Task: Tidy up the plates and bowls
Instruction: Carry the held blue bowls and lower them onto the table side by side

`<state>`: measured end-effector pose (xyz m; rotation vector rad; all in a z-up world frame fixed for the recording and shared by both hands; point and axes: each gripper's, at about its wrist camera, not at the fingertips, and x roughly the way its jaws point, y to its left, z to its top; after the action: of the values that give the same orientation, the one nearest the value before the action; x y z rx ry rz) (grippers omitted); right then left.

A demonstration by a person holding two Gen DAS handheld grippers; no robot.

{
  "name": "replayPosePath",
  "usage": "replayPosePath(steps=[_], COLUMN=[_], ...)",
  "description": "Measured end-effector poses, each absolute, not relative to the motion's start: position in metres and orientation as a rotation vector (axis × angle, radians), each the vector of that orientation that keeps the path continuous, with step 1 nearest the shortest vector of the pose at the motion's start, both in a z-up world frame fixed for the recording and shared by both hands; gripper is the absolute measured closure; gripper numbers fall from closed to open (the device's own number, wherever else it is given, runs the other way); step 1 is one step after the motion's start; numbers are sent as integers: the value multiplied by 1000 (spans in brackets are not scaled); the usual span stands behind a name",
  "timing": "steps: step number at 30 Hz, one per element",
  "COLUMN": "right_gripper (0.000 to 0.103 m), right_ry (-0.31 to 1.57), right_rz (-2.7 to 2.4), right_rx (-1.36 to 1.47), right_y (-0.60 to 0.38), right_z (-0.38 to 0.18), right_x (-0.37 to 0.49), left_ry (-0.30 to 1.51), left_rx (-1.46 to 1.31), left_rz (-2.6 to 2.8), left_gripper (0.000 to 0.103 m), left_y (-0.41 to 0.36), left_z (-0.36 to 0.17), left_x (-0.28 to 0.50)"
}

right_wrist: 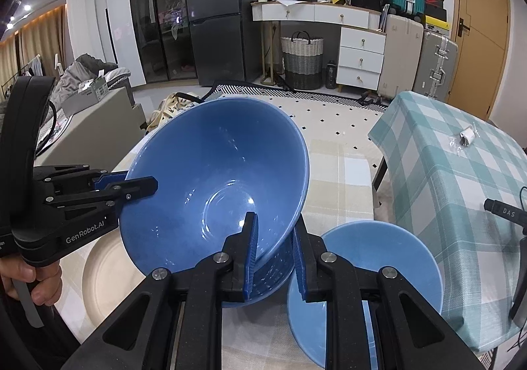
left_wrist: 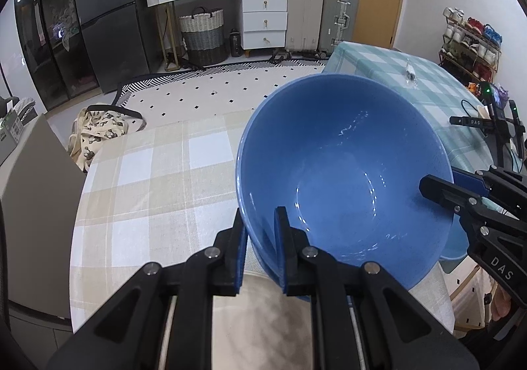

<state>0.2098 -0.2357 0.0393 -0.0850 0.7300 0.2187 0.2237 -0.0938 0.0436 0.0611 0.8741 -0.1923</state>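
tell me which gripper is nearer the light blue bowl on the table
Right. The right gripper holds the big blue bowl just beside the light blue bowl; the left gripper grips the far rim.

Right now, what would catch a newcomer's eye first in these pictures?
The big blue bowl fills the middle, tilted and pinched at opposite rims by the left claw and the right claw. Below it to the right sits a paler bowl, with a cream plate at the left.

blue bowl, tilted, off the table

my deep blue bowl (right_wrist: 214, 179) hung tipped above the beige checked cloth, a paler blue bowl (right_wrist: 388, 258) upright beside it, cream plate (right_wrist: 102, 277) opposite.
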Motion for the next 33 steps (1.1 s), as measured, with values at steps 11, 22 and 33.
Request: replayPosePath(steps=[11, 22, 33], right_gripper=[83, 83, 82], right_ry=[793, 820, 849], right_rz=[212, 203, 191], right_rx=[-94, -112, -139], right_y=[-237, -237, -233], right_z=[18, 8, -3], right_x=[221, 226, 231], left_ry=[915, 943, 965], left_rx=[91, 120, 147], left_rz=[-181, -183, -177], left_gripper=[90, 87, 87], left_y=[-99, -103, -104], left_z=[25, 13, 5], left_x=[230, 232, 233])
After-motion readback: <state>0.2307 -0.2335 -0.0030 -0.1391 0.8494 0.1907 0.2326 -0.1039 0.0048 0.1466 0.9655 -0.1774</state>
